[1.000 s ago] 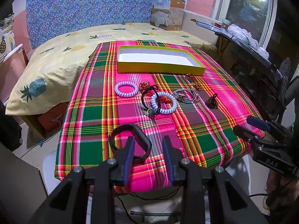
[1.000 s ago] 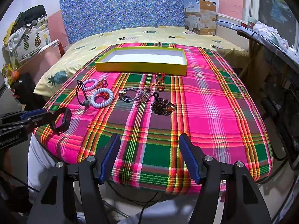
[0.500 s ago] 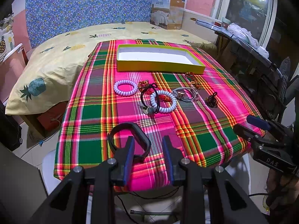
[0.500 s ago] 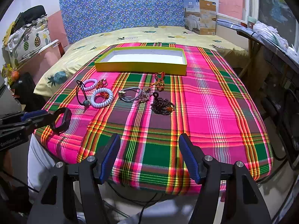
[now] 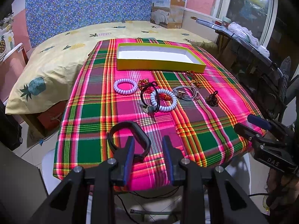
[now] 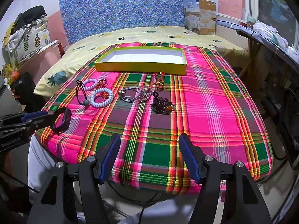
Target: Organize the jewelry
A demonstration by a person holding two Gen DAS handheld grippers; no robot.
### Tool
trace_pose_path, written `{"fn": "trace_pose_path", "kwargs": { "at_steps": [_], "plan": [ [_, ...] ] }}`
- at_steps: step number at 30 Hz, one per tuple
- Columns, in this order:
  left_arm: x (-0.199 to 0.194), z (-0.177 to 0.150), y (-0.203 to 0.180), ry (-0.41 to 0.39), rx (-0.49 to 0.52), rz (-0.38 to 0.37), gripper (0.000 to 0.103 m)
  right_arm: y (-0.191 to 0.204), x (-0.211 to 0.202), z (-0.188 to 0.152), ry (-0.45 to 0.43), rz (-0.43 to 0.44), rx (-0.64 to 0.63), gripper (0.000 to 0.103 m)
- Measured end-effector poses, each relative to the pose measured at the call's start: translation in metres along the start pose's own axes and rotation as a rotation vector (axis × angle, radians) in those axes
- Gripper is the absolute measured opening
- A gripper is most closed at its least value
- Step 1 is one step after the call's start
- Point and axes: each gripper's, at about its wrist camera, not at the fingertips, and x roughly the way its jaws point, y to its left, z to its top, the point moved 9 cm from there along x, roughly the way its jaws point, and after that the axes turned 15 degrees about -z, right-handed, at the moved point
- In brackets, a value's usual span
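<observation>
A yellow tray [image 5: 160, 66] [image 6: 140, 67] with a white inside stands at the far side of the plaid tablecloth [image 5: 214, 136]. In front of it lie two white coil bracelets [image 5: 124, 88] [image 5: 163, 100], a black cord [image 5: 147, 93], a grey bangle bundle [image 5: 184, 93] [image 6: 130, 93], an orange knot charm [image 6: 159, 82] and a dark bead bracelet [image 6: 162, 105] [image 5: 212, 99]. My left gripper [image 5: 148, 149] is open over the near edge; a black band [image 5: 129, 136] [image 6: 61, 120] hangs around its left finger. My right gripper [image 6: 149, 155] is open and empty over the near edge.
A bed with a yellow pineapple sheet [image 5: 61, 56] lies behind and left of the table. A printed box [image 6: 200, 16] stands at the back. A cluttered side table [image 6: 269, 35] runs along the right. Cables hang below the table edge [image 6: 145, 203].
The left wrist view has shifted slightly, with the table drifting a little left. The black band stays on the left finger. The right gripper has not moved.
</observation>
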Motion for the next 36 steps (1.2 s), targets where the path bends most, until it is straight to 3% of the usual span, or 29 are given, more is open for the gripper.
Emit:
{"fn": "trace_pose_path", "kwargs": {
  "at_steps": [17, 30, 36],
  "plan": [
    [0.018, -0.006, 0.008, 0.034, -0.062, -0.045, 0.032, 0.001, 0.007, 0.004, 0.000, -0.002, 0.008, 0.065],
    [0.043, -0.001, 0.017, 0.068, -0.033, 0.030, 0.031, -0.010, 0.034, 0.019, -0.018, 0.000, 0.004, 0.065],
    [0.044, 0.003, 0.025, 0.060, -0.013, 0.062, 0.023, -0.011, 0.063, 0.029, 0.006, 0.010, 0.001, 0.065]
  ]
}}
